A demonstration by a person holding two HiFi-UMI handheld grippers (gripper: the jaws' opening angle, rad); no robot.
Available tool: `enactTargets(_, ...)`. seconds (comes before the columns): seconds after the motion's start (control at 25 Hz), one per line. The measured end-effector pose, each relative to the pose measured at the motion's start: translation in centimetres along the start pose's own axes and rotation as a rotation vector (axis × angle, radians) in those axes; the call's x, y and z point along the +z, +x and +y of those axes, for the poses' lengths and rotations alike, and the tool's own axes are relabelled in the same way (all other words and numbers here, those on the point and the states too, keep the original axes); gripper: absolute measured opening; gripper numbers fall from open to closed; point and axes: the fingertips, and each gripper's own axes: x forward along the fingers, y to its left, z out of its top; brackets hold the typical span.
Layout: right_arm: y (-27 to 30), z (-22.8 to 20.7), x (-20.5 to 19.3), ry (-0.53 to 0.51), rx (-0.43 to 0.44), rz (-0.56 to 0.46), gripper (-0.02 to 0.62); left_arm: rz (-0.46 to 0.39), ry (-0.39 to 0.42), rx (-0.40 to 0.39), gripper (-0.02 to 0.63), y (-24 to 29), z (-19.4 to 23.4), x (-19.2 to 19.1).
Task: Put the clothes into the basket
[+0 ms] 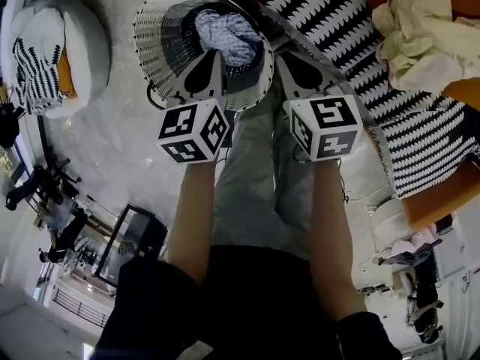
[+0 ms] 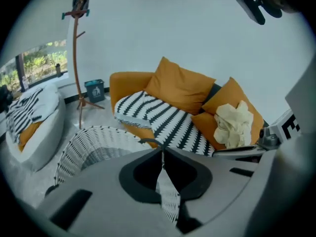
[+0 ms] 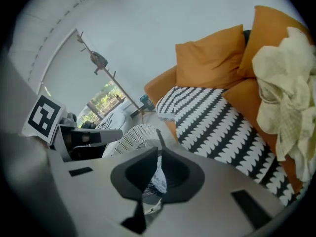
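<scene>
Now left gripper [image 2: 162, 152] hanging over basket [image 1: 154, 47] rim, jaws pressing together, pinching nothing; weave showing through gap behind tips. Right gripper [image 3: 159, 149] hanging just beside it, jaws likewise meeting, empty. Blue-white cloth [image 1: 229, 36] lying inside basket, below both grippers. Cream clothes [image 1: 416, 36] lying bundled on sofa [image 2: 126, 85], leaning against orange cushions [image 2: 180, 85], beside zigzag throw [image 1: 352, 21], apart from basket. Basket standing on floor just beside sofa.
</scene>
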Motion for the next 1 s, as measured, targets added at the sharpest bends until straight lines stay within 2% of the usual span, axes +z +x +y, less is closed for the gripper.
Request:
enactTargets(0.12, -3.0, -3.2, 0.1, 0.079, -0.080, -0.083, 0.025, -0.001, 0.079, -0.106, 0.012, 1.2, -4.3, 1.3)
enactTargets(0.28, -7.0, -8.7, 0.0, 0.216, -0.229, -0.184, 0.023, -0.003, 0.172, -0.297, 0.009, 3.0, -11.5, 2.9)
enactTargets(0.44, -12.0, -13.3, -0.7, 0.344, -0.351, -0.299, 0.023, -0.005, 0.269, -0.401, 0.009, 4.5, -18.1, 3.9)
enactTargets(0.56, -15.2, -15.7, -0.4, 0.437, -0.394, -0.412, 0.025, -0.034, 0.311, -0.496, 0.011, 5.5, -22.8, 5.5)
enactTargets(0.72, -17.4, -18.5, -0.1, 0.469, -0.461, -0.495, 0.040, -0.015, 0.415, -0.514, 0.012, 8.0, -26.2, 6.2)
enactTargets(0.8, -17.9, -20.0, 0.5, 0.488, -0.481, -0.523, 0.139, -0.005, 0.443, -0.520, 0.021, 9.0, -27.0, 6.9)
enactTargets(0.92, -19.0, -21.8, 1.6, 0.512, -0.511, -0.550, 0.149, 0.060, 0.428, -0.562, 0.116, 10.3, -28.2, 7.5)
enactTargets(1.0, -19.9, -23.0, 1.6, 0.527, -0.544, -0.552, 0.183, 0.096, 0.420, -0.580, 0.158, 10.9, -29.0, 7.5)
